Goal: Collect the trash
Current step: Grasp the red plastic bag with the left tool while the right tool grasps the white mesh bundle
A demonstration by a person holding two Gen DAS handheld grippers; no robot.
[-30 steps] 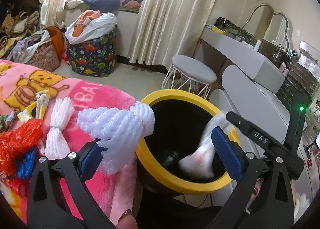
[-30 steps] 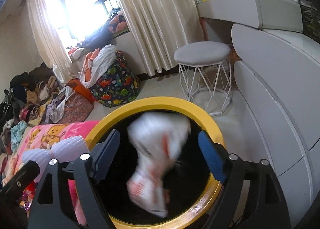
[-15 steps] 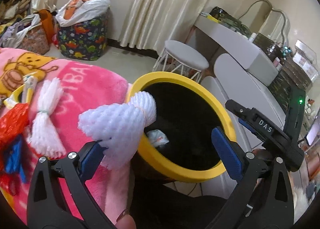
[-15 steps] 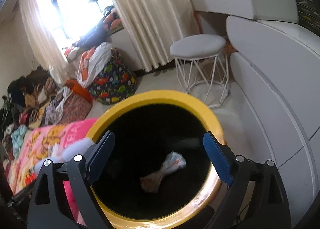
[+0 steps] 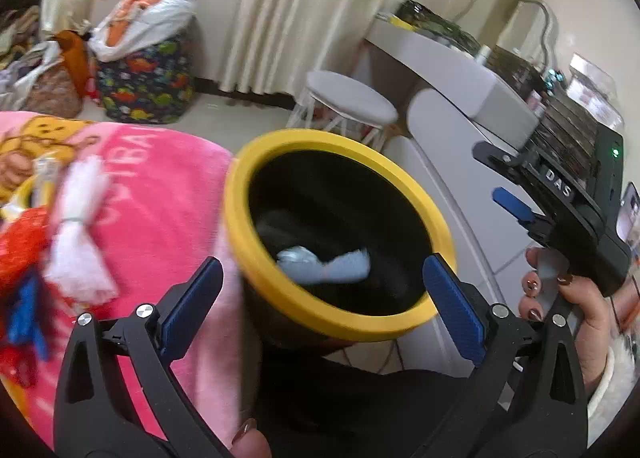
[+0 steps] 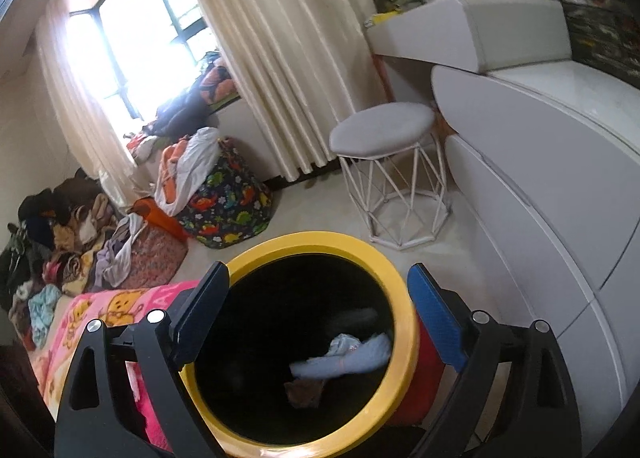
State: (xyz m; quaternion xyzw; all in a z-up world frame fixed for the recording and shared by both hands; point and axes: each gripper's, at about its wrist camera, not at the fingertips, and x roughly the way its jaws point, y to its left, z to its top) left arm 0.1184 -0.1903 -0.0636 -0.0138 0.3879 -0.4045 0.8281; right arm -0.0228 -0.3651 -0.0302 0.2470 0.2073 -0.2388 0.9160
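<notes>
A black bin with a yellow rim (image 5: 280, 286) (image 6: 404, 322) stands beside the bed. A white foam net (image 5: 324, 264) (image 6: 344, 354) lies inside it on other trash. My left gripper (image 5: 320, 298) is open and empty above the bin's near rim. My right gripper (image 6: 316, 322) is open and empty over the bin mouth; it shows at the right of the left wrist view (image 5: 516, 206). On the pink blanket (image 5: 152, 194) lie another white foam net (image 5: 80, 242), a red wrapper (image 5: 20, 246), blue scraps (image 5: 24, 318) and a yellow wrapper (image 5: 40, 182).
A white stool (image 6: 388, 170) stands behind the bin. A white rounded cabinet (image 6: 540, 186) and grey dresser top (image 6: 480, 26) run along the right. A dinosaur-print laundry bag (image 6: 224, 202) and clothes piles (image 6: 60, 242) sit by the curtains.
The left gripper has let go of the white foam net, which has dropped into the bin. Both grippers have pulled back a little from the bin.
</notes>
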